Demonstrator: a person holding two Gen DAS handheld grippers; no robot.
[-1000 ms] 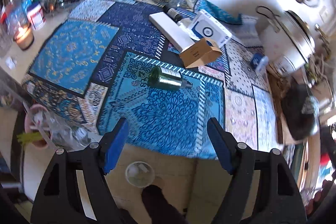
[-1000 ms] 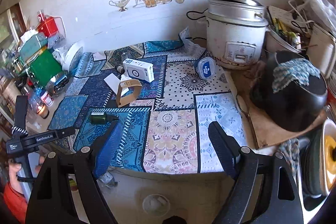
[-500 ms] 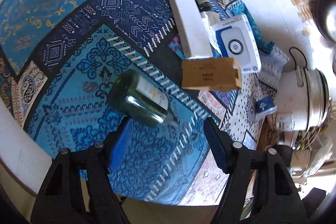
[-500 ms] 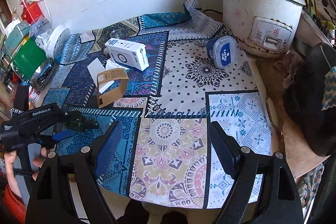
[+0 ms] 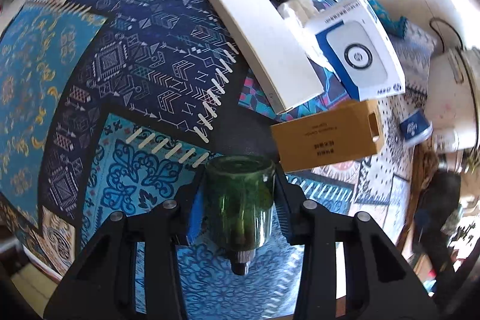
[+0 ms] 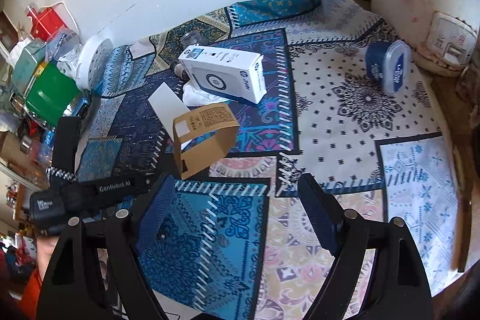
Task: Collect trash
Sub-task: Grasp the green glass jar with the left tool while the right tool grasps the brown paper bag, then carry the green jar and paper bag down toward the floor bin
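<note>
The left tool (image 5: 238, 207) has its two blue pads pressed on the sides of a green glass bottle (image 5: 240, 206). The bottle lies between the fingers with its flat bottom pointing away, toward 12 o'clock, and its threaded neck pointing back toward the camera, at 6 o'clock. Under it is the patterned blue cloth (image 5: 129, 176) that covers the bench. Just beyond the bottle, at about 1 o'clock, stands a brown cardboard box (image 5: 327, 137), near it but I cannot tell if they touch. Farther in that direction lie a long white box (image 5: 261, 38) and a white and blue printed box (image 5: 357, 56).

The right tool (image 6: 237, 219) hangs over the cloth with its fingers wide apart and nothing between them. A blue plastic cup (image 6: 387, 68) lies on its side at 1 o'clock from it.
</note>
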